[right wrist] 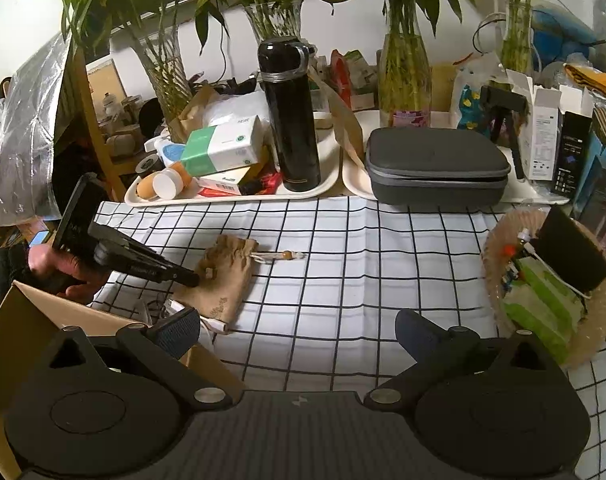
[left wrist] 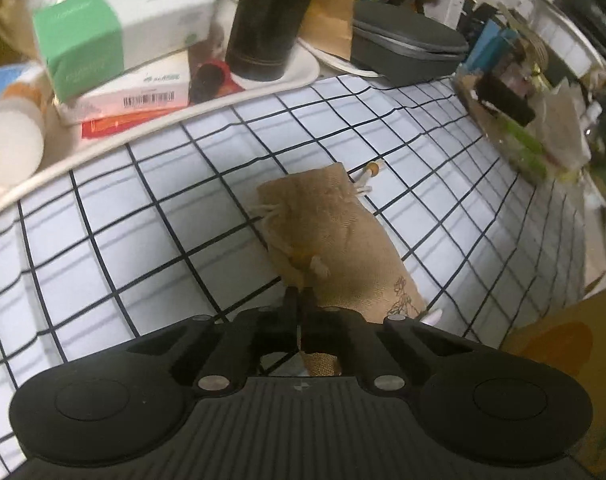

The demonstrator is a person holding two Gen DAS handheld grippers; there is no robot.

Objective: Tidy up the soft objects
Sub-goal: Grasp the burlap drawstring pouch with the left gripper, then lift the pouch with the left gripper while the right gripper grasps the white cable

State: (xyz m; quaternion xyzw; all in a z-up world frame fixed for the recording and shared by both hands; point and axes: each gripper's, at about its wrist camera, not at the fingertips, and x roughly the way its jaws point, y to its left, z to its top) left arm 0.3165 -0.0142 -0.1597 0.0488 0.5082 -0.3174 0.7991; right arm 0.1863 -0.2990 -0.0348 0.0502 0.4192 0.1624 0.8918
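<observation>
Okay, left gripper (left wrist: pixel 299 296) has its fingers pressed together, pinching the near edge of the burlap drawstring pouch (left wrist: pixel 335 240). Pouch lies flat on the black-and-white checked tablecloth (left wrist: pixel 151 216), its beaded drawstring (right wrist: pixel 281 256) trailing off the gathered mouth toward the trays. Right gripper (right wrist: pixel 299 336) hangs over the cloth, fingers spread wide, nothing between them. Cardboard box (right wrist: pixel 31 320) sits just beside the pouch, by the person's hand (right wrist: pixel 59 268).
</observation>
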